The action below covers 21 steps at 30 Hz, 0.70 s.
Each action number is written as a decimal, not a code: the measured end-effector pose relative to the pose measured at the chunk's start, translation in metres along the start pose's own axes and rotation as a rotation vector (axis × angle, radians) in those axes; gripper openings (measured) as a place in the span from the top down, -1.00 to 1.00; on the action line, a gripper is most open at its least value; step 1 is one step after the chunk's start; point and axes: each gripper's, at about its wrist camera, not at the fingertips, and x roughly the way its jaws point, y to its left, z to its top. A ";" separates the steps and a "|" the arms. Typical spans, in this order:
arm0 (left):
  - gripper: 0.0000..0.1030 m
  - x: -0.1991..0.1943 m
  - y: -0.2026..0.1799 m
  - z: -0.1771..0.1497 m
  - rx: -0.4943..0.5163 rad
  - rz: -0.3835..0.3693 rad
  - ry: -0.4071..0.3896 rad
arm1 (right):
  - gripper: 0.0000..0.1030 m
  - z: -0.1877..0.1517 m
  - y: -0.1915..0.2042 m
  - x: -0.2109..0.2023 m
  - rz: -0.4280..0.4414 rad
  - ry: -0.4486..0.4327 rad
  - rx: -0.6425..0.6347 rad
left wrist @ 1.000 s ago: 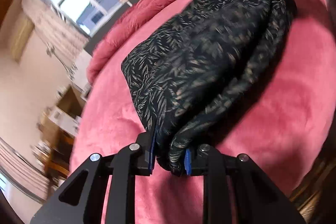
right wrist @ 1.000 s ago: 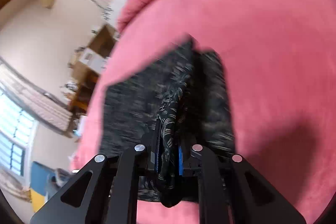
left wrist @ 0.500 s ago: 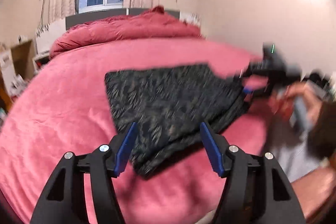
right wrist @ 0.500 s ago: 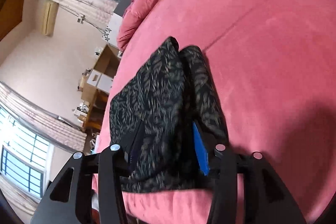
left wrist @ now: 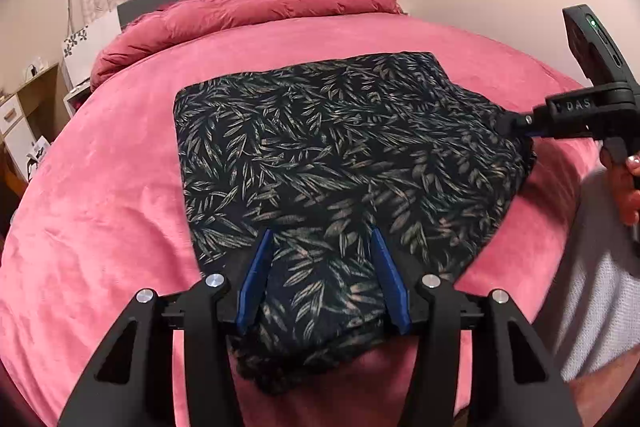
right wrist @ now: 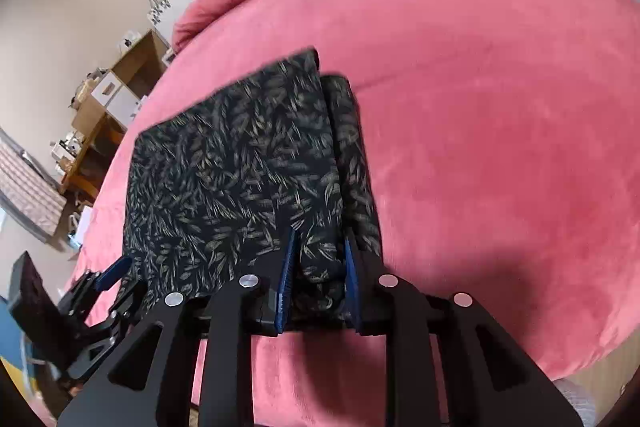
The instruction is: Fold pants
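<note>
The black leaf-print pants lie folded in a flat rectangle on the pink bed. My left gripper is open, its blue pads astride the near edge of the pants without pinching. My right gripper is open over the pants' right near corner, pads apart on either side of a fold. The right gripper also shows at the right in the left wrist view, at the pants' right edge. The left gripper shows at the lower left of the right wrist view.
A bunched red duvet lies at the head of the bed by the grey headboard. Wooden shelves with boxes stand to the left of the bed. The wall and window are beyond.
Both grippers held bunched pants a second ago. They have let go and opened, and the pants now lie flat on the bed. Both grippers have drawn back level.
</note>
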 end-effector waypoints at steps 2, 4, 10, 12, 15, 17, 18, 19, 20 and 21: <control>-0.19 -0.006 0.014 0.011 -0.064 -0.062 0.008 | 0.35 0.001 -0.002 -0.014 -0.015 -0.069 -0.009; -0.44 -0.012 0.028 0.023 -0.127 -0.075 -0.008 | 0.35 0.011 -0.002 -0.024 0.006 -0.130 -0.007; -0.63 0.013 0.048 0.084 -0.238 -0.095 0.030 | 0.35 0.049 0.048 -0.021 0.049 -0.180 -0.236; -0.62 0.030 0.047 0.100 -0.237 -0.067 0.052 | 0.35 0.056 0.067 -0.005 0.042 -0.142 -0.312; -0.62 0.060 0.041 0.122 -0.201 -0.007 0.095 | 0.35 0.069 0.079 0.025 0.031 -0.072 -0.361; -0.62 0.079 0.037 0.128 -0.155 0.042 0.117 | 0.35 0.077 0.075 0.045 -0.003 -0.041 -0.366; -0.62 0.084 0.039 0.128 -0.148 0.053 0.121 | 0.36 0.080 0.072 0.053 -0.023 -0.030 -0.365; -0.62 0.096 0.042 0.127 -0.141 0.087 0.134 | 0.43 0.083 0.068 0.062 -0.044 -0.018 -0.360; -0.64 0.105 0.046 0.126 -0.140 0.110 0.148 | 0.59 0.086 0.060 0.071 -0.070 -0.003 -0.343; -0.64 0.113 0.052 0.124 -0.148 0.114 0.155 | 0.60 0.088 0.054 0.078 -0.071 0.001 -0.316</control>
